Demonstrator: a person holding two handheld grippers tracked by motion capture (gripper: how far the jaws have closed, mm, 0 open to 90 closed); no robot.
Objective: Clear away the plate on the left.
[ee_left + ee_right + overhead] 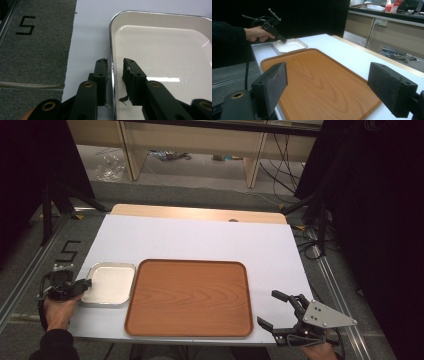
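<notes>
A small white metal-rimmed tray (107,282) lies at the table's left, empty. My left gripper (86,283) is at its left rim. In the left gripper view the gripper (115,60) straddles that rim of the tray (162,50), one jaw outside and one inside, narrowly open with a gap on the inner side. A large empty wooden tray (190,297) fills the middle front. My right gripper (267,307) hovers wide open off its front right corner, holding nothing. The right gripper view looks through its jaws (332,85) across the wooden tray (312,70) to the small tray (289,46) and the left gripper (283,40).
The table has a white cover (200,237) with a wood strip along its far edge. A black "5" (69,251) marks the grey floor at left. Dark stand legs and cables (310,240) sit off the right rear corner. Wooden furniture stands beyond.
</notes>
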